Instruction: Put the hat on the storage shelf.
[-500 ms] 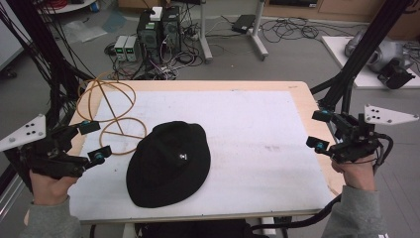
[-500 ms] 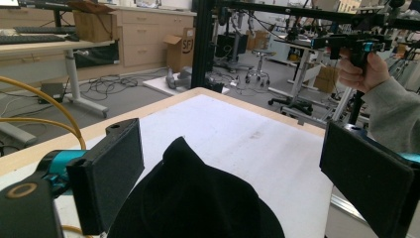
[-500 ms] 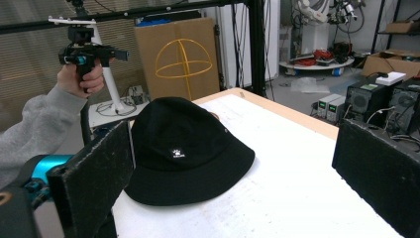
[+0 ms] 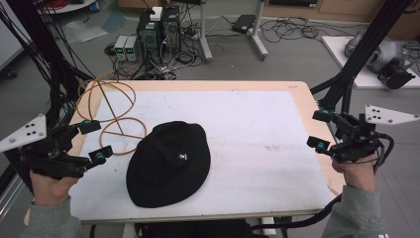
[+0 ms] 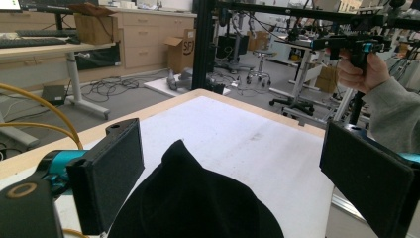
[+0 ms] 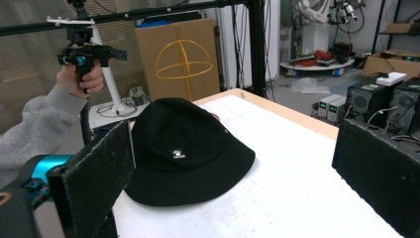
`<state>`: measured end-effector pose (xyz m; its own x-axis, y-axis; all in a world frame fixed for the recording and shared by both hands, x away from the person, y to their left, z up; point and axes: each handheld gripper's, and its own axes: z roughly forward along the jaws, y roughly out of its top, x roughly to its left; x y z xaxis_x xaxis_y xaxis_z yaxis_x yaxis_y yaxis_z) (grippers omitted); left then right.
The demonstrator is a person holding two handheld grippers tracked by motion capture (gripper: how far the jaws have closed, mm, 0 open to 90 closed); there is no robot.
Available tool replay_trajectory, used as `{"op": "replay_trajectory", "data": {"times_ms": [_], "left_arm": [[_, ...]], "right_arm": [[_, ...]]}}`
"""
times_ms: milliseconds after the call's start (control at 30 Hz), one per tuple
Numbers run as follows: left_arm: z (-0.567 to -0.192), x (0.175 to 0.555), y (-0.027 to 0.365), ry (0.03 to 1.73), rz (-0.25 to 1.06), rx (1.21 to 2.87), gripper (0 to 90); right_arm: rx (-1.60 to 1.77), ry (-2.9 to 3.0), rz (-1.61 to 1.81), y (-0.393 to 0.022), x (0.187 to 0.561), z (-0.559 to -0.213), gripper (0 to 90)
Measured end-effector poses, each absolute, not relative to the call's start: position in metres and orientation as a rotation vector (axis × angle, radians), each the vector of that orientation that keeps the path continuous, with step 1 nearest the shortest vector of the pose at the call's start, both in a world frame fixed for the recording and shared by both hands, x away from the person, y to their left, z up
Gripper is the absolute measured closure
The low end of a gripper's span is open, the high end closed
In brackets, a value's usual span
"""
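Left tongs [image 4: 94, 140]: held by the person's left hand [image 4: 47, 186] at the left edge of the counter, just left of the hat; the jaws stand spread wide, nothing between them. In the left gripper view the two black pads [image 5: 110, 176] frame the hat's crown from either side without touching it.

Wire frame [image 4: 110, 116]: a yellow-orange wire globe shape of crossing hoops, on the counter's far-left corner, behind and left of the hat, close to its brim; the left tongs sit just in front of it.

Hat [image 4: 168, 163]: a black bucket hat with a small white logo patch on the crown, lying brim-down on the white sheet, at the near-left part of the counter. It is apart from both tongs.

Counter [image 4: 277, 89]: a wooden top with a pale rim, covered by a white sheet that is bare to the right of the hat.

Right tongs [image 4: 319, 130]: held by the person's right hand [image 4: 354, 171] beyond the counter's right edge, well apart from the hat; the jaws are spread, gripping nothing. In the right gripper view the hat [image 6: 183, 148] lies between the two pads, farther off on the sheet.

Floor: behind the counter, well beyond the hat, computer boxes [image 4: 158, 29] and loose cables.
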<state>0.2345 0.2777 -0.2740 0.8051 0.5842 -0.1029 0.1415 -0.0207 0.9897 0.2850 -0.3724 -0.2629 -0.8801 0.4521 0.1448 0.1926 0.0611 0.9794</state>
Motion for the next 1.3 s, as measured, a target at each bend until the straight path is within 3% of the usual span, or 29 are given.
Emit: {"op": "replay_trajectory", "data": {"times_ms": [1300], "left_arm": [[-0.275,0.285,0.186,0.603,0.38,1.712,10.7]], "right_arm": [[0.644,2.16,1.907,-0.37,0.282,-0.262,2.0]]}}
